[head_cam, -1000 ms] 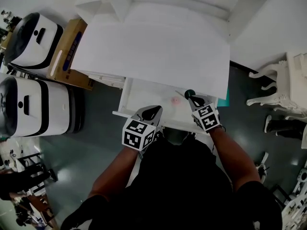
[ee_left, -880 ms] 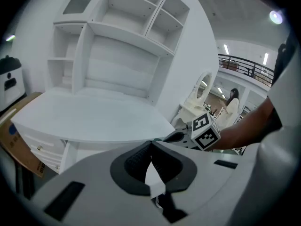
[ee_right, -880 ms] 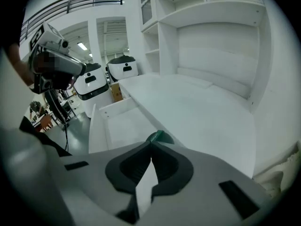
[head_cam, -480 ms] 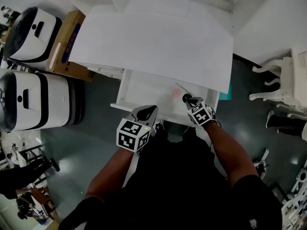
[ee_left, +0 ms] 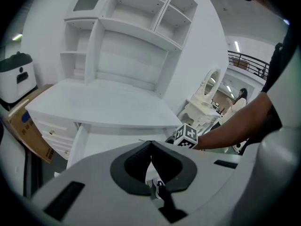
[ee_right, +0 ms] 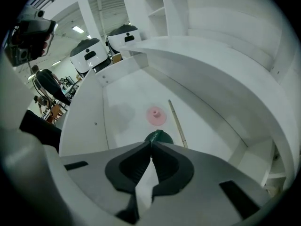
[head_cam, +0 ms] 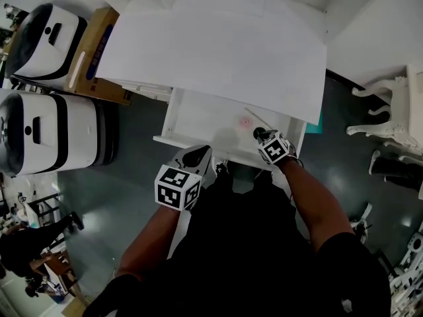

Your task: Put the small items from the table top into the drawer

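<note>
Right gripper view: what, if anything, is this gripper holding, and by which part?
The right gripper holds a small dark green piece, pinched at its near, raised part between the fingers.

The fingers [ee_right: 132, 166] of the right gripper [ee_right: 150, 145] cover the near half of the dark green item [ee_right: 159, 136] at their tips, so its shape is unclear. Beyond them, the drawer's [ee_right: 122, 93] far end is hidden under the surface [ee_right: 202, 60].

Desk top [head_cam: 218, 45] is overhanging the drawer [head_cam: 192, 121]. Pink disc [head_cam: 245, 121], stick [head_cam: 259, 117] and green cap [head_cam: 259, 133] are crowding its right side, and its left half is lying free.

Overhead head view; gripper views toward shared drawer [head_cam: 198, 121]
</note>
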